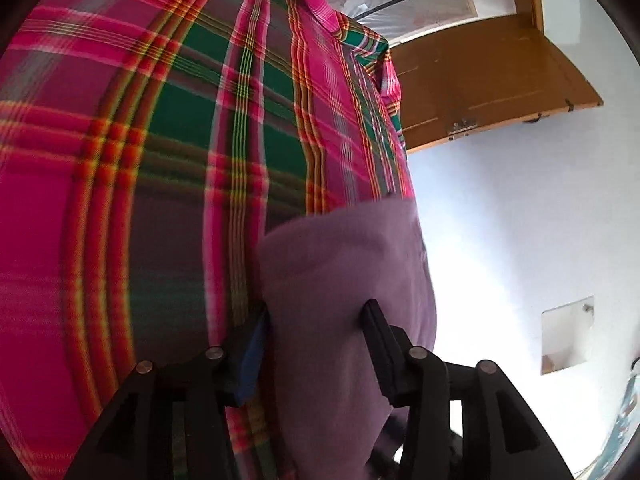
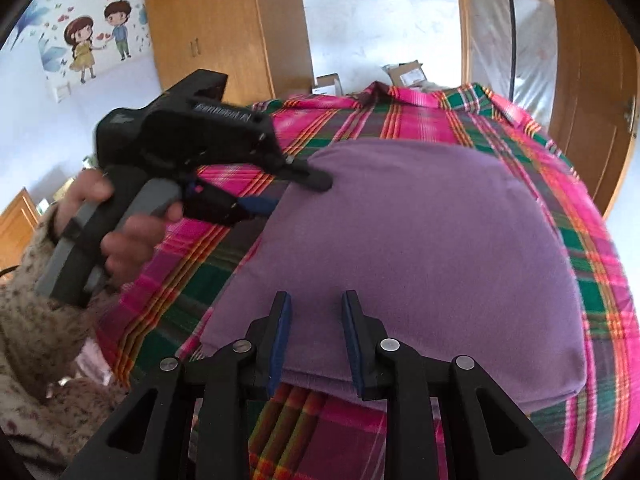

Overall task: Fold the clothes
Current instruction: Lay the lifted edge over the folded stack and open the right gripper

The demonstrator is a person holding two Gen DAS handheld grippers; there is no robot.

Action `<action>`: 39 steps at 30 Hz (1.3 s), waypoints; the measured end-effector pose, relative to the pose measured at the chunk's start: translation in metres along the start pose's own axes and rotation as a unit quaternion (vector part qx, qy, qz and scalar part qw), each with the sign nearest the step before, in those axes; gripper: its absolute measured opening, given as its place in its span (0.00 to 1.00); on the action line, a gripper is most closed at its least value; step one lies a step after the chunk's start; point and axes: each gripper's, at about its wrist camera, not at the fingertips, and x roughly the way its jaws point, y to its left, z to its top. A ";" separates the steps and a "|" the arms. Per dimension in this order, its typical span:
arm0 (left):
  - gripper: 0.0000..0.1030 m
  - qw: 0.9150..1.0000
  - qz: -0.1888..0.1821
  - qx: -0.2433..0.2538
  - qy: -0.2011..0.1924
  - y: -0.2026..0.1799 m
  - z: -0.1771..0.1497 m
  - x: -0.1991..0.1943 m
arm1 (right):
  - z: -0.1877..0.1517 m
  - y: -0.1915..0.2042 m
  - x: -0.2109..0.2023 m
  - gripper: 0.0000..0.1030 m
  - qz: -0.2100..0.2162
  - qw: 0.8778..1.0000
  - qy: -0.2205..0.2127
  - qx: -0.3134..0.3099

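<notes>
A folded purple garment point(image 2: 420, 240) lies on a bed spread with a pink, green and orange plaid cloth point(image 2: 420, 120). My right gripper point(image 2: 316, 320) is open, and its fingers straddle the garment's near folded edge. My left gripper point(image 2: 294, 194), held in a person's hand point(image 2: 128, 240), reaches the garment's left edge, one finger above the fabric and one below. In the left wrist view the purple garment point(image 1: 340, 260) fills the wide gap of the open left gripper point(image 1: 318, 326), with the plaid cloth point(image 1: 120, 160) behind.
A wooden wardrobe point(image 2: 224, 20) and a cartoon wall sticker point(image 2: 96, 40) are beyond the bed. Cardboard boxes point(image 2: 404, 74) sit past its far edge. A wooden door point(image 1: 480, 80) stands open on the right. A floral sleeve point(image 2: 32, 340) is at the left.
</notes>
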 end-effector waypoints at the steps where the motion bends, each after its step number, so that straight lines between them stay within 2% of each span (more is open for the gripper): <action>1: 0.46 1.000 -0.005 -0.002 0.001 0.001 0.003 0.003 | -0.001 -0.002 0.000 0.26 0.005 1.000 0.001 0.005; 4: 0.44 0.999 -0.022 -0.029 -0.004 0.007 0.013 0.010 | -0.003 -0.006 0.001 0.26 0.015 1.000 0.003 0.017; 10: 0.23 0.999 -0.021 -0.037 -0.023 0.014 0.024 0.014 | -0.003 -0.007 0.002 0.26 0.024 0.999 0.004 0.025; 16: 0.20 0.999 -0.015 -0.041 -0.030 0.010 0.035 0.021 | -0.005 -0.005 0.000 0.26 0.024 0.999 0.002 0.029; 22: 0.15 0.996 0.000 -0.041 -0.076 0.001 0.053 0.025 | -0.006 -0.004 -0.006 0.26 0.014 1.000 -0.003 0.026; 24: 0.15 0.996 0.002 -0.036 -0.085 -0.001 0.052 0.018 | -0.005 -0.003 -0.008 0.26 0.011 1.000 -0.005 0.025; 27: 0.16 0.996 0.024 -0.014 -0.089 -0.007 0.043 0.006 | -0.002 -0.009 -0.020 0.27 0.007 0.999 -0.023 0.025; 30: 0.32 0.997 0.024 -0.007 -0.078 -0.007 0.029 -0.002 | 0.005 -0.027 -0.035 0.27 -0.003 0.998 -0.046 0.038; 31: 0.34 0.997 0.024 -0.005 -0.073 -0.006 0.023 -0.004 | 0.007 -0.032 -0.040 0.28 -0.007 0.998 -0.053 0.042; 33: 0.34 0.998 0.027 0.005 -0.057 0.001 0.007 -0.013 | 0.012 -0.050 -0.048 0.40 -0.021 0.996 -0.061 0.060; 34: 0.35 0.998 0.026 0.009 -0.050 0.003 0.002 -0.015 | 0.015 -0.060 -0.051 0.43 -0.023 0.995 -0.062 0.073; 37: 0.39 0.999 0.025 0.022 -0.036 0.002 -0.008 -0.011 | 0.021 -0.090 -0.054 0.43 -0.022 0.992 -0.059 0.108; 39: 0.40 0.999 0.019 0.030 -0.027 0.000 -0.014 -0.008 | 0.023 -0.108 -0.047 0.44 -0.007 0.991 -0.044 0.127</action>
